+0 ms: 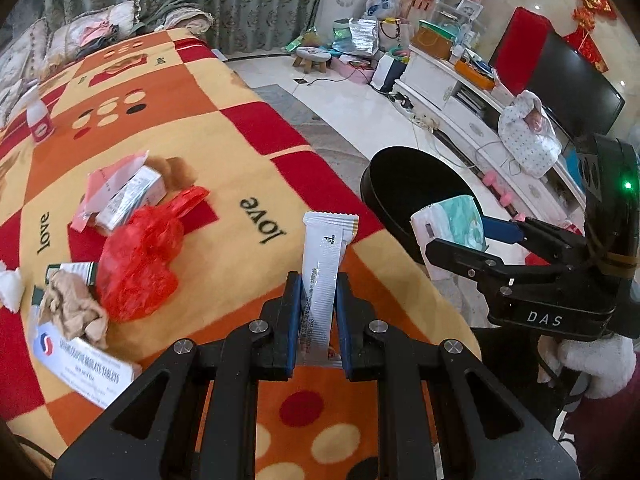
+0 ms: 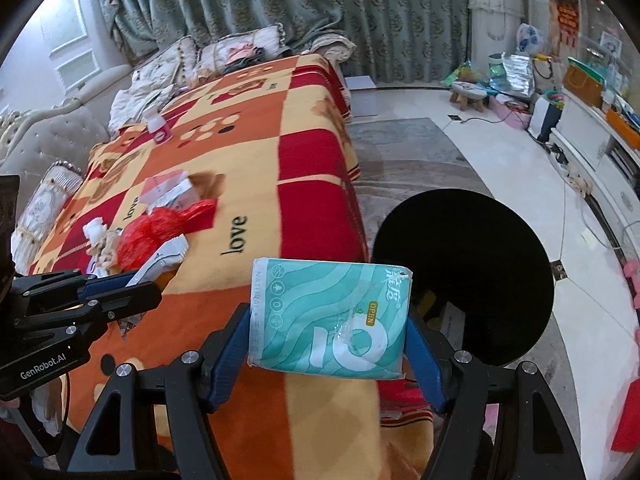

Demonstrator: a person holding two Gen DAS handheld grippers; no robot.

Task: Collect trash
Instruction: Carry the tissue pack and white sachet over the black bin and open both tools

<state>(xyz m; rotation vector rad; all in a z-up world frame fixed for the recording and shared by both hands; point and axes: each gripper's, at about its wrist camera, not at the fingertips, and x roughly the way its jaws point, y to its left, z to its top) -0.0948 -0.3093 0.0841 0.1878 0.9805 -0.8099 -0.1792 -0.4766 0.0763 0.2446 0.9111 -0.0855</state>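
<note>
My left gripper (image 1: 318, 280) is shut on a white stick sachet (image 1: 326, 256), held upright above the blanket; it also shows in the right wrist view (image 2: 160, 262). My right gripper (image 2: 328, 316) is shut on a teal tissue pack (image 2: 328, 316), held beside the black round bin (image 2: 472, 280); the pack also shows in the left wrist view (image 1: 456, 220), by the bin (image 1: 412, 184). A red plastic bag (image 1: 140, 256), medicine boxes (image 1: 128, 196), a crumpled beige cloth (image 1: 76, 308), a white tablet box (image 1: 80, 360) and a white tissue (image 1: 10, 288) lie on the blanket.
The orange, red and yellow blanket (image 1: 224, 152) covers a sofa. A small white bottle (image 1: 38, 116) stands far left. The bin stands on the floor off the blanket's right edge. A white TV cabinet (image 1: 452, 96), a stool (image 1: 314, 58) and bags line the far wall.
</note>
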